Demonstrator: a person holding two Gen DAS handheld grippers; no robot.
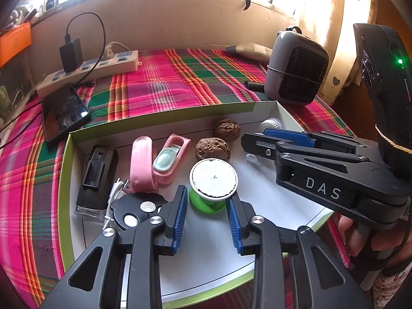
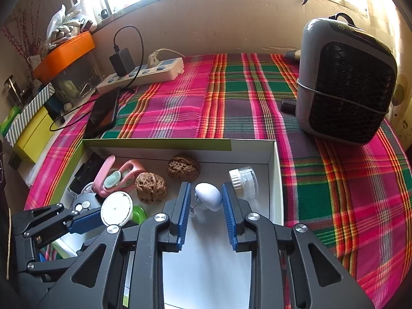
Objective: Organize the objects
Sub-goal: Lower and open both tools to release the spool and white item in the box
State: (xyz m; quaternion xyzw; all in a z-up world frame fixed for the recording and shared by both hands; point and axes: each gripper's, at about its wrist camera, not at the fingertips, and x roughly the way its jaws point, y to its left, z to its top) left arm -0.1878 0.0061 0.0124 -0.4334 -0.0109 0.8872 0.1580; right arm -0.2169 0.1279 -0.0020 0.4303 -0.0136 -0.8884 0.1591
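A white box (image 1: 164,114) with green edges lies on the plaid cloth and holds small objects. My left gripper (image 1: 207,204) is open around a green spool with a white round top (image 1: 213,177), fingers apart from it. My right gripper (image 2: 206,200) is open, with a white egg-shaped object (image 2: 209,197) between its fingers; contact is unclear. Two walnuts (image 1: 212,149) (image 2: 183,167), a pink case (image 1: 159,159), a black rectangular device (image 1: 96,172) and a clear jar with a white lid (image 2: 244,181) lie in the box.
A grey heater (image 2: 345,82) stands at the right on the plaid cloth (image 2: 206,103). A power strip (image 1: 90,70) with a black charger and a dark phone (image 1: 64,112) lie at the back left. Boxes and clutter (image 2: 51,77) stand at the far left.
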